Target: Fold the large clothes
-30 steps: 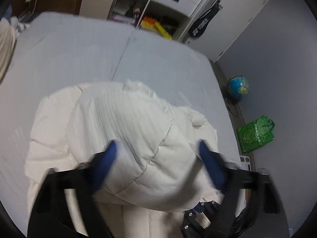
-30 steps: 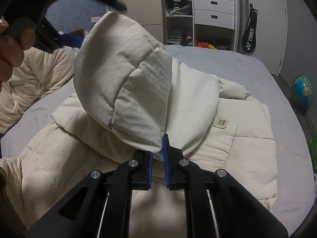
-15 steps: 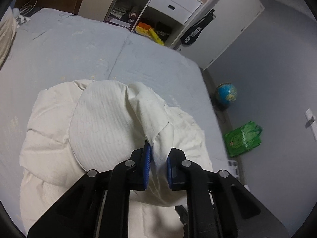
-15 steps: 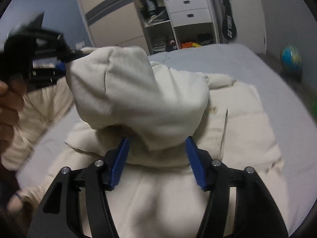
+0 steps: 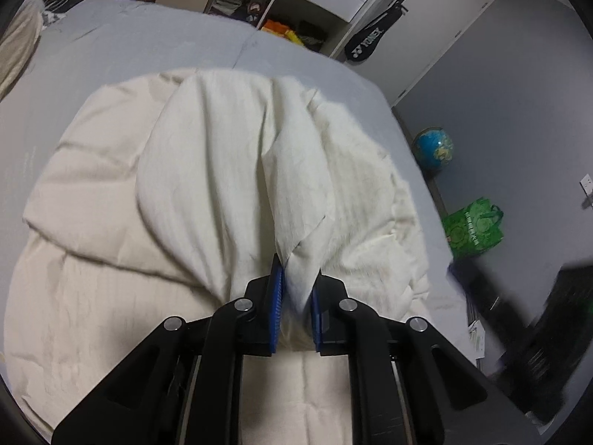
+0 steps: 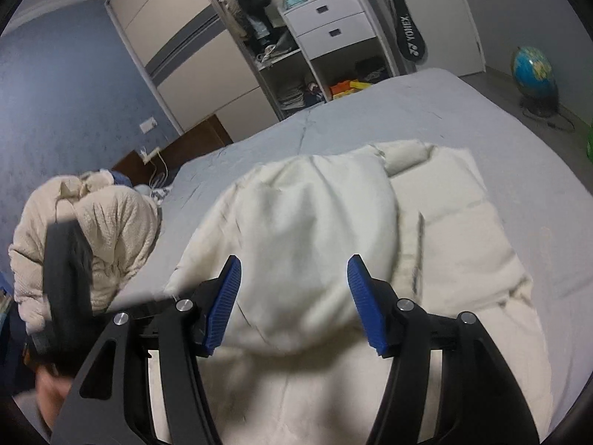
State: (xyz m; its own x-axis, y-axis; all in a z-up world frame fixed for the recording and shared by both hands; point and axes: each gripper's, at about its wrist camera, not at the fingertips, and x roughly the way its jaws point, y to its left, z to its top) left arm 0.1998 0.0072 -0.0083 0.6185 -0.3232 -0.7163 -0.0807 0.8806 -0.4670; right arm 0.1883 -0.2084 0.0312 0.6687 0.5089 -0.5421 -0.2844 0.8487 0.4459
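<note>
Bedroom with dull blue-grey walls, seen from two hand-held grippers over a wide bed point(image 5: 111, 52) covered by a smooth pale grey sheet with a seam down its middle.

Nearest in the left wrist view: left gripper point(image 5: 295, 309), black angular arms with ribbed blue pads, fingers point(image 5: 276, 307) clenched on a narrow pinch of cream fabric. Pinched fold belonging to a large puffy cream garment point(image 5: 222, 170), quilted and softly creased, lying across the middle of the bed, its upper layer domed into a rounded hump running away from the pads. Blurred dark shape at the right edge, not identifiable.

Nearest in the right wrist view: right gripper point(image 6: 294, 302), same black frame and ribbed blue pads, fingers point(image 6: 365, 309) released and spread wide, just above the rounded hump of the garment point(image 6: 318, 230), not pressing it. Flatter quilted panels spread to the right.

To the left on the bed, a heap of knobbly, waffle-textured cream cloth point(image 6: 107, 230). Blurred dark gripper body and part of a hand at the lower left edge.

Beyond the bed: glossy green bag point(image 5: 474, 228) on the floor, round blue globe point(image 5: 433, 150), black racket case point(image 6: 409, 39) hanging by white drawers, open shelving with stacked clothes, and pale sliding wardrobe doors point(image 6: 178, 37).
</note>
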